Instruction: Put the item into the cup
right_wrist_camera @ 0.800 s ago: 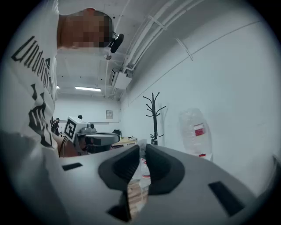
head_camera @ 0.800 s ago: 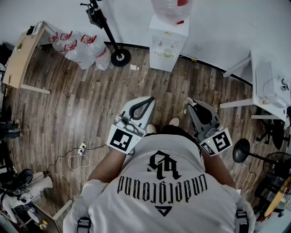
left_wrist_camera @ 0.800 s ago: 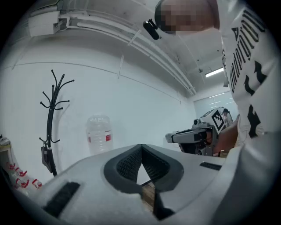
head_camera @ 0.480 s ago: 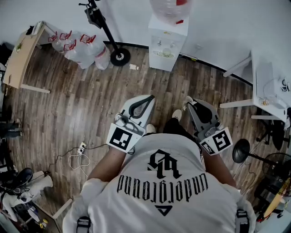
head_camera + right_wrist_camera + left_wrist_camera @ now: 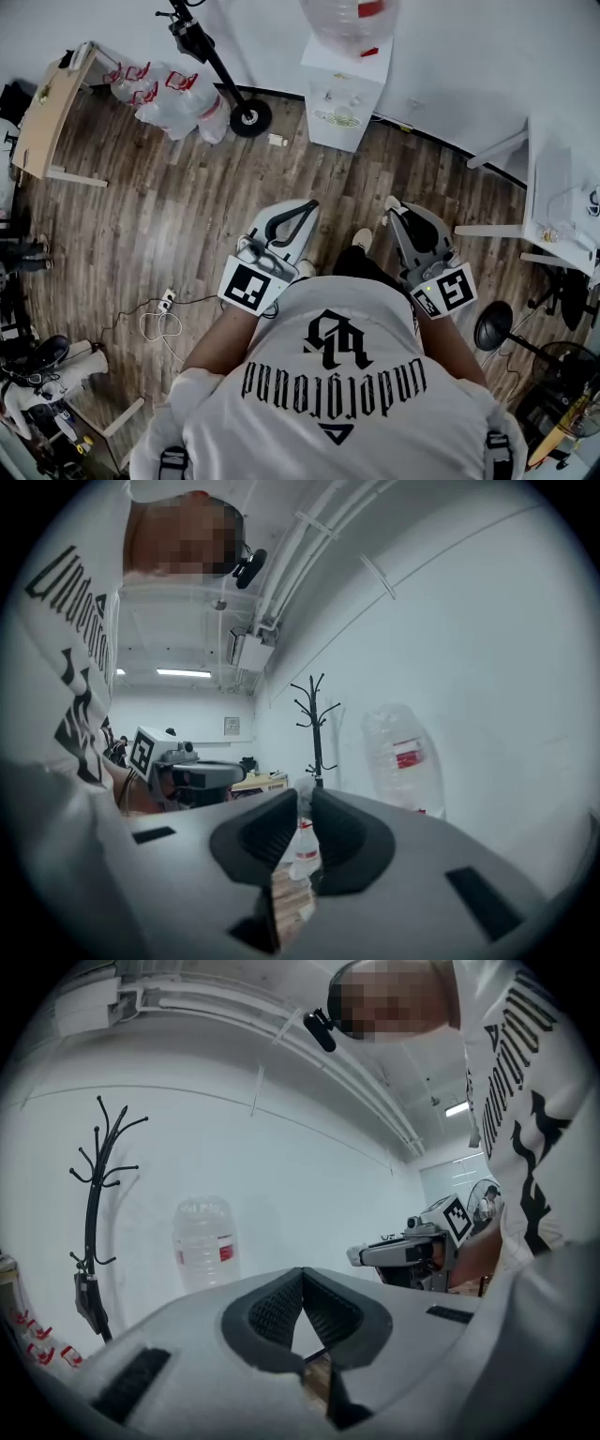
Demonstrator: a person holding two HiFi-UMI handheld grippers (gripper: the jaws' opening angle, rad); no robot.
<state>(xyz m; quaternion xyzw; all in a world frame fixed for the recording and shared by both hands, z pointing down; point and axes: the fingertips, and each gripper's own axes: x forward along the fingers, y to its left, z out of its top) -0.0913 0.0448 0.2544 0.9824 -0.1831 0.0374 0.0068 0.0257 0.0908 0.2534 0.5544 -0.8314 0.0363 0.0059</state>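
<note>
1. Step in hand, as I judge it: not started. The person stands on the brown wood-plank floor [image 5: 169, 216], facing the white water dispenser with a clear bottle [image 5: 345, 84].
2. The white table [image 5: 551, 159] at far right is cut off.
3. Left gripper [image 5: 301, 1274]: tips touching, empty. Right gripper [image 5: 306, 799]: narrow slit, empty.
4. Item and cup appear in no view. Next move: locate both.

The person's shoe [image 5: 361, 240] has stepped slightly forward.

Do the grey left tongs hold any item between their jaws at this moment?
No: in the left gripper view the grey left tongs meet tip to tip, with nothing caught between them.
</note>
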